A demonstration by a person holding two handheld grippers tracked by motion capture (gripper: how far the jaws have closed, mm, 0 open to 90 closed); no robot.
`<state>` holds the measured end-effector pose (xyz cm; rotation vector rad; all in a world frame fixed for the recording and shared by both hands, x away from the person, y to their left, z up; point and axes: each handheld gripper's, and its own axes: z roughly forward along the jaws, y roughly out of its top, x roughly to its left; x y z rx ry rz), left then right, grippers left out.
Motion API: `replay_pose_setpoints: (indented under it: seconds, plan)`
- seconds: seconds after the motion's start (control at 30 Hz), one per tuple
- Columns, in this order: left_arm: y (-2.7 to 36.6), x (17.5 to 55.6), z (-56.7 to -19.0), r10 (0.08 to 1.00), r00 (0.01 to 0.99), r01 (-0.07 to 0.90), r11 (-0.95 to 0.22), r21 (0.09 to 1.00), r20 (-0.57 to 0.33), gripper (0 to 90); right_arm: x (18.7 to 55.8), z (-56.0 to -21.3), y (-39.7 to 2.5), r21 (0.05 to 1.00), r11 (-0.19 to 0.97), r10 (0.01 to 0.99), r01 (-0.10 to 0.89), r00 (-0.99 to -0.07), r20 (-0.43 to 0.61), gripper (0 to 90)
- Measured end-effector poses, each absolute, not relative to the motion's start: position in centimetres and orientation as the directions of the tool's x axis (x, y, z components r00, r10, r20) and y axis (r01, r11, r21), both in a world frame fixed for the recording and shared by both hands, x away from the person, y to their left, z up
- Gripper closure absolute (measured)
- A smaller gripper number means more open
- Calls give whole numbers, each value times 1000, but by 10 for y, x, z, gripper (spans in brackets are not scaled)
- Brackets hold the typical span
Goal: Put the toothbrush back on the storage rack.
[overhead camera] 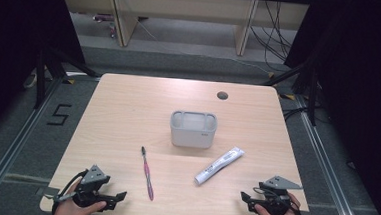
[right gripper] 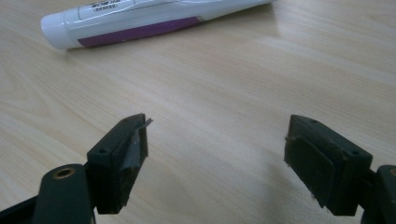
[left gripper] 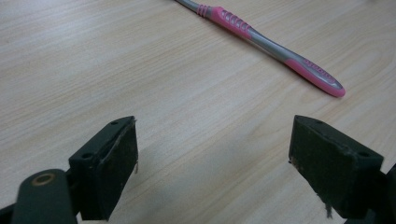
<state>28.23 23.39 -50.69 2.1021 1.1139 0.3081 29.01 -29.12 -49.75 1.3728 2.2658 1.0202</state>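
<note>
— Right, both tools low at the near edge: left gripper (overhead camera: pixel 118 197) spread wide and empty, right gripper (overhead camera: pixel 245 196) spread and empty too.

— What's ahead of them?

— One toothbrush (overhead camera: pixel 147 173) just ahead of the left, flat on the table (overhead camera: pixel 123 108); one tube (overhead camera: pixel 219 165) ahead of the right. One grey holder (overhead camera: pixel 193 129) mid-table, behind both.

— So which step?

— Looks like the opening reach. Next, each gripper must close in and straddle its item.
</note>
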Motion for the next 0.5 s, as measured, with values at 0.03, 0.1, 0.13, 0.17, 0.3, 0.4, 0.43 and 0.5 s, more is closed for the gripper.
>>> replay_pose_setpoints:
  seconds: [0.03,0.1,0.13,0.17,0.3,0.4,0.43,0.5]
  plan:
    - [234,282,-506,794,596,623,-369,689,-115,153,290,-497,-292,707,290,866,645,-491,92,225]
    - [234,282,-506,795,595,625,-368,688,-116,153,290,-497,-292,709,287,866,644,-491,95,226]
    - [235,282,-506,796,595,631,-374,679,-114,153,290,-497,-291,709,283,861,645,-496,108,228]
    - [235,283,-505,804,583,640,-367,675,-116,153,292,-498,-293,717,300,856,629,-509,89,233]
    - [234,284,-505,801,583,648,-359,672,-135,154,288,-497,-291,694,255,875,674,-466,131,240]
    - [230,286,-504,800,584,654,-363,663,-138,164,289,-496,-292,701,260,873,664,-472,123,240]
    - [228,287,-504,800,583,655,-361,664,-140,164,288,-496,-292,697,254,876,671,-466,129,241]
    - [228,288,-503,797,589,653,-369,661,-137,170,288,-496,-292,694,247,875,676,-464,141,241]
